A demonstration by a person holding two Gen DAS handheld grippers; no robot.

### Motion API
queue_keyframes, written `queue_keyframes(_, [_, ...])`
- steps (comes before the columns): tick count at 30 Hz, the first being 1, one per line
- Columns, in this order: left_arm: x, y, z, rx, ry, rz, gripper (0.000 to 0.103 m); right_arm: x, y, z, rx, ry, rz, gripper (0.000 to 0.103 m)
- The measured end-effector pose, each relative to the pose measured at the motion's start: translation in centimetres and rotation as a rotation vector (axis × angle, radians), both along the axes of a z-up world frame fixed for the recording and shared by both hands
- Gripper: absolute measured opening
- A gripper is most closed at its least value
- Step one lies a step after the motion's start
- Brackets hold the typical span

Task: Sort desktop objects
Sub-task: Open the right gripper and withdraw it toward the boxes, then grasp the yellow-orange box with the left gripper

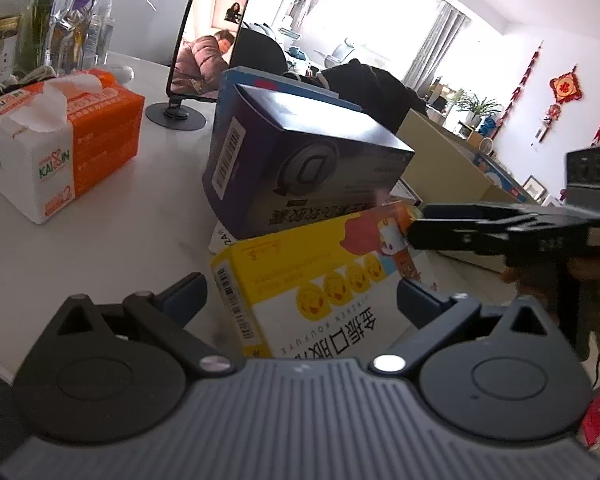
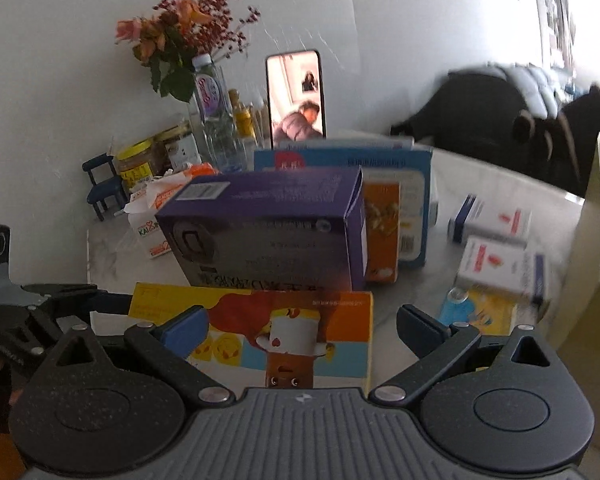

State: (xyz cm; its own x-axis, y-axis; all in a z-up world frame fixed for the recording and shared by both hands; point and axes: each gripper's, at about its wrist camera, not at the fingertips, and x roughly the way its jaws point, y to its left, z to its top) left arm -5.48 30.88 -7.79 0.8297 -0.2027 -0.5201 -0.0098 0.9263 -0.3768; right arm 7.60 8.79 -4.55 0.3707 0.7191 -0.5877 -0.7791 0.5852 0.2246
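A yellow medicine box (image 1: 320,280) (image 2: 260,320) lies flat on the white table (image 1: 140,232). My left gripper (image 1: 300,284) is open, its fingers on either side of the box's near end. My right gripper (image 2: 300,316) is open too and straddles the other end, where the orange and blue picture is. Each gripper shows in the other's view: the right gripper (image 1: 416,228) at the box's far right corner, the left gripper (image 2: 112,304) at its left end. Just behind the yellow box a dark purple box (image 1: 300,168) (image 2: 268,224) rests tilted.
A blue box with an orange picture (image 2: 400,184) stands behind the purple one. An orange tissue pack (image 1: 60,140), a phone on a stand (image 1: 208,36), jars (image 2: 140,160) and a vase of flowers (image 2: 180,40) line the back. Two white boxes (image 2: 496,220) lie right, beside a beige bin (image 2: 596,220).
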Motion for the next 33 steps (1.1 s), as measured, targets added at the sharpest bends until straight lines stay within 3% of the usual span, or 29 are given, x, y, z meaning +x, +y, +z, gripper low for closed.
queue_keyframes(7, [0.2,0.0,-0.4,-0.039,-0.005,-0.027,0.102,1.9,1.0,-1.9,0.011,0.119,-0.013,0.098])
queue_keyframes(13, [0.1,-0.1,-0.4,-0.051,-0.008,-0.017,0.102,2.3,1.4,-2.5,0.02,0.165,-0.009,0.095])
queue_keyframes(24, [-0.6,-1.2,0.2,-0.031,-0.048,0.005,0.101,2.2,1.0,-1.8,0.043,0.175,-0.04,0.094])
queue_keyframes(33, [-1.2,-2.6,1.2,0.051,-0.072,-0.045,0.102,1.0,-0.5,-1.1,0.068,0.155,-0.035,0.095])
